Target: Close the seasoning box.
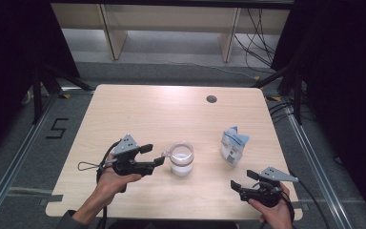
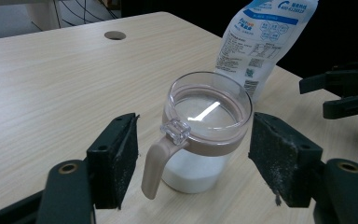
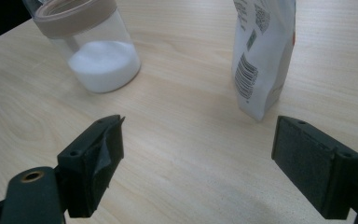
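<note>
Left gripper view, jar (image 2: 205, 135) upright, handle toward spread left claw (image 2: 193, 161), untouched, right claw (image 3: 200, 163) spread.

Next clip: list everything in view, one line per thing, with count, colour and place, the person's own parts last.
jar: one, clear with beige collar and handle, lid closed, white powder inside, near middle of the table.
bag: one, white and blue, upright, right of the jar, apart from it.
table: one, light wood, round hole near its far edge.
left gripper: one, black with grey plate, jaws open beside the jar's handle, not gripping.
right gripper: one, black with grey plate, jaws open, near right front, holding nothing.
hands: two, at the near edge, one on each gripper.
</note>
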Available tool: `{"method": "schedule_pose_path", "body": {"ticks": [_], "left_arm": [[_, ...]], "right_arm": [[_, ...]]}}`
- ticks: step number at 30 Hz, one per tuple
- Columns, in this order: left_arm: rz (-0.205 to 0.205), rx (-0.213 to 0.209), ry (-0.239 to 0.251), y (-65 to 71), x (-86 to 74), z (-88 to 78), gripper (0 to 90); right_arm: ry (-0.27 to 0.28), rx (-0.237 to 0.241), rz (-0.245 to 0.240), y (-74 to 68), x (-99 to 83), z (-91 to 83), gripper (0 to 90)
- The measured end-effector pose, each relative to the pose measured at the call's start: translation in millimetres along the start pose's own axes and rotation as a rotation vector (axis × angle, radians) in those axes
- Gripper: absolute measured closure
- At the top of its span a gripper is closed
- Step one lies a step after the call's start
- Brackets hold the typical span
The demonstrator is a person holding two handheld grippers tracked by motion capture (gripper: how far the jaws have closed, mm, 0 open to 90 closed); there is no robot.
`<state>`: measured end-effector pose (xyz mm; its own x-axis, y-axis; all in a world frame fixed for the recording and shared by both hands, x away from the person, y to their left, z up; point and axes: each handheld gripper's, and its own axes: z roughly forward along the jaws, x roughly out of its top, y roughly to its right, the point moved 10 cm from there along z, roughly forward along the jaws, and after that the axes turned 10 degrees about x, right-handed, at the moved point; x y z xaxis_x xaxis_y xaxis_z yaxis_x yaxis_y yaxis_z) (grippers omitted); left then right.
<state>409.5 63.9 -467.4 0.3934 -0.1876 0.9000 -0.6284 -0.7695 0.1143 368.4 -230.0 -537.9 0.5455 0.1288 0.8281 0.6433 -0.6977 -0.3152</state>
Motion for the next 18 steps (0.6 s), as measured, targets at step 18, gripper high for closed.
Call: {"method": "schedule_pose_path", "body": {"ticks": [18], "left_arm": [[0.001,0.004,-0.003,1.9,-12.7,-11.5,29.6]], "right_arm": [[0.0,-0.005,0.028,-4.3,-2.5,-0.7,17.5]]}}
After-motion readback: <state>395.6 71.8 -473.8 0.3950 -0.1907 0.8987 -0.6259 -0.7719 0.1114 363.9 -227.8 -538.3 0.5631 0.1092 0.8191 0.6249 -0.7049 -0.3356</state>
